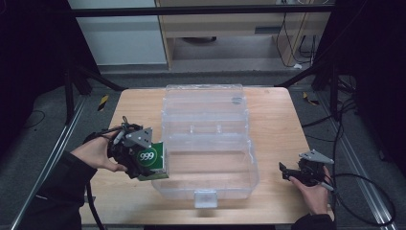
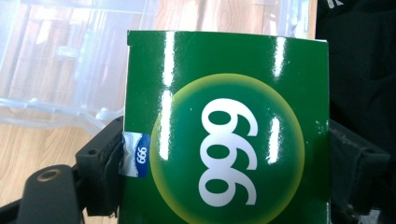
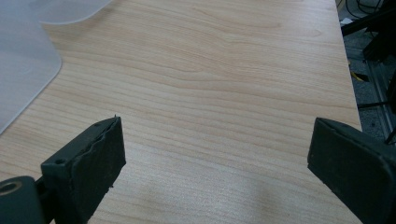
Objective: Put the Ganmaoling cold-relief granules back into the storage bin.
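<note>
Green box (image 1: 153, 158) held tight between the jaws of the left gripper (image 1: 136, 160).

The green box with "999" on it sits in the left gripper's squeeze, just beside the left wall of the clear plastic bin (image 1: 208, 184). The bin stands open on the wooden table (image 1: 277, 124). The right gripper (image 1: 286, 172) hangs over the table to the right of the bin, jaws wide apart, holding nothing.

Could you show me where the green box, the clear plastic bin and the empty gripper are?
green box (image 2: 224, 130): left gripper view, on its printed front face.
clear plastic bin (image 1: 206, 197): high view, on the front latch.
right gripper (image 3: 215, 172): right gripper view, midway between its open jaws.
</note>
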A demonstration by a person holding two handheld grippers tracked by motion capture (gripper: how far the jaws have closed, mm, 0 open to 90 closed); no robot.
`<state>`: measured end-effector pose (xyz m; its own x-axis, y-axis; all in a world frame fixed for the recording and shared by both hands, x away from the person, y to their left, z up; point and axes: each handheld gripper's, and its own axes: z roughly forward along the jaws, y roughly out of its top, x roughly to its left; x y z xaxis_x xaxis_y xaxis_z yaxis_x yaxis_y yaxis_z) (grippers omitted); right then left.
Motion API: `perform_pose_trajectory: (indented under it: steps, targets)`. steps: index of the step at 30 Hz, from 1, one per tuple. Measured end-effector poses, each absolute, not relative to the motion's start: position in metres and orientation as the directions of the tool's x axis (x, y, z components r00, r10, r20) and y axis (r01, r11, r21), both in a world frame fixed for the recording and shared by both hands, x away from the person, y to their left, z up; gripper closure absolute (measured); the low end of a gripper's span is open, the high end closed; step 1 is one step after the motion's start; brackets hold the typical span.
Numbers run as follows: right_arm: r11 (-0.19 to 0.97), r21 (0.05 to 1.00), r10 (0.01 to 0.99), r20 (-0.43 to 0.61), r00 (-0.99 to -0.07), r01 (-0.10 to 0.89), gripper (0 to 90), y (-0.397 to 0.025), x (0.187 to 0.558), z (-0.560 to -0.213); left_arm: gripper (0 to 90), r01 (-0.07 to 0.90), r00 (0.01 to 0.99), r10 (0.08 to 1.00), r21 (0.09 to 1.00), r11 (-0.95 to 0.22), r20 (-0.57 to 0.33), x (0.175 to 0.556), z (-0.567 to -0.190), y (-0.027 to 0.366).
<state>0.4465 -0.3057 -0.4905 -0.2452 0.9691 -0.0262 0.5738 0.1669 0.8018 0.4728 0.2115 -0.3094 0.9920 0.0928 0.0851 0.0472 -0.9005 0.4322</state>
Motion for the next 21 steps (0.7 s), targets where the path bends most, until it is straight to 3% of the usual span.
perform_pose_trajectory:
  steps: [21]
  targets:
    - [0.164, 0.800, 0.969, -0.020, -0.247, 0.577, 4.6, -0.305, 0.446, -0.491, 14.8, 0.032, 0.997, 0.062, 0.431, -0.902, 0.055, 0.481, -0.326, 0.178]
